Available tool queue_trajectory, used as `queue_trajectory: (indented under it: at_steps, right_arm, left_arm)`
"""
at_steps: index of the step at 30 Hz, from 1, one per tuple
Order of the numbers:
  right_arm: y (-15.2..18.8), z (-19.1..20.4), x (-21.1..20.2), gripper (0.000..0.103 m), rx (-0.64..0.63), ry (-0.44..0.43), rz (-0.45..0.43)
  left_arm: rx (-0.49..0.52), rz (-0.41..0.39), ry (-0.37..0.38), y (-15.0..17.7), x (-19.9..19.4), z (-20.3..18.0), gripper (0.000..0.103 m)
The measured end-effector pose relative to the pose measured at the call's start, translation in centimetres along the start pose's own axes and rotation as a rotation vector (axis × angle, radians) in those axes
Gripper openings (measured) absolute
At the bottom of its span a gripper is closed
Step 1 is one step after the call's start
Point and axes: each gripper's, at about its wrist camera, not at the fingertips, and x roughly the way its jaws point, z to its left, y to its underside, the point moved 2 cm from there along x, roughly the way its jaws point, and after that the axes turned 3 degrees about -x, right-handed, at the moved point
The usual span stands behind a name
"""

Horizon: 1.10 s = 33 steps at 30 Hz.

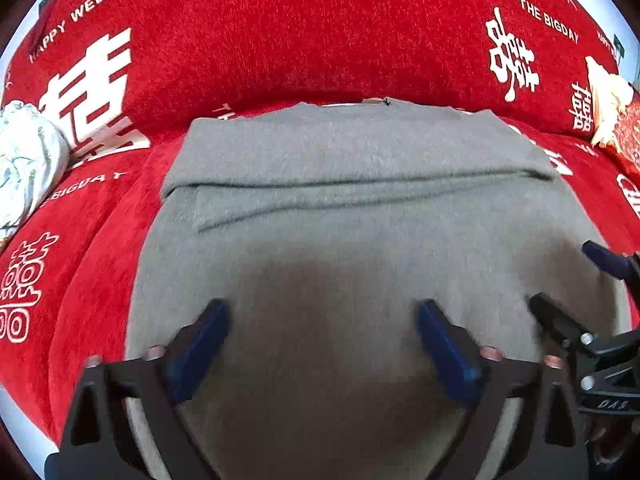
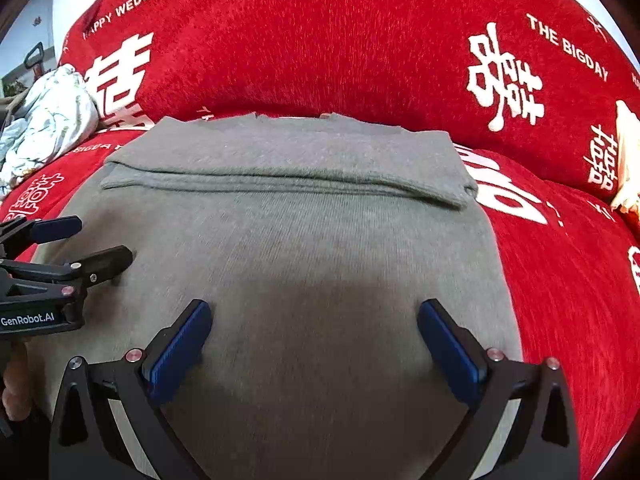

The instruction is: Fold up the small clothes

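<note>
A grey knitted garment (image 1: 360,208) lies flat on the red sofa seat, its sleeves folded across the upper half in a band (image 2: 280,180). My left gripper (image 1: 322,320) hovers over its near part, jaws wide open with nothing between the blue pads. My right gripper (image 2: 314,320) is over the same near part, also wide open and empty. In the left wrist view the right gripper's fingers (image 1: 560,320) show at the right edge. The left gripper's fingers (image 2: 100,260) appear at the left of the right wrist view, apart from each other.
The red sofa cover (image 1: 280,40) with white wedding lettering forms the seat and backrest. A pale floral cloth (image 1: 28,160) is bunched at the left end, and a cream tasselled cushion (image 1: 608,112) sits at the right end. A hand (image 2: 14,384) grips the left tool.
</note>
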Motion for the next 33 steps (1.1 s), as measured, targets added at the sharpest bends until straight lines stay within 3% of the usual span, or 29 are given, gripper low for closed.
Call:
queue_trajectory:
  at_steps: [5, 15, 23, 27, 30, 33]
  right_arm:
    - [1.9, 0.4, -1.6, 0.102, -0.026, 0.012, -0.049]
    - [4.9, 0.6, -4.0, 0.102, -0.046, -0.009, -0.072]
    - [6.4, -0.1, -5.3, 0.103, -0.095, -0.035, -0.018]
    - [7.6, -1.8, -6.3, 0.103, -0.037, -0.010, 0.016]
    - [8.0, -3.2, -7.1, 0.103, 0.013, 0.012, 0.033]
    - [8.3, -4.2, -6.7, 0.103, 0.054, 0.017, 0.114]
  left_arm:
    - [-0.005, -0.049, 0.012, 2.5, -1.6, 0.5, 0.103]
    - [-0.033, -0.053, 0.031, 4.7, -3.2, 1.0, 0.103]
    - [-0.022, 0.060, 0.046, 6.4, -4.4, 3.3, 0.103]
    - [-0.098, 0.101, 0.056, 8.3, -5.5, 5.6, 0.103]
    - [-0.182, 0.198, 0.082, 9.9, -4.8, 6.9, 0.103]
    - [-0.194, 0.199, 0.120, 10.6, -5.3, 6.8, 0.103]
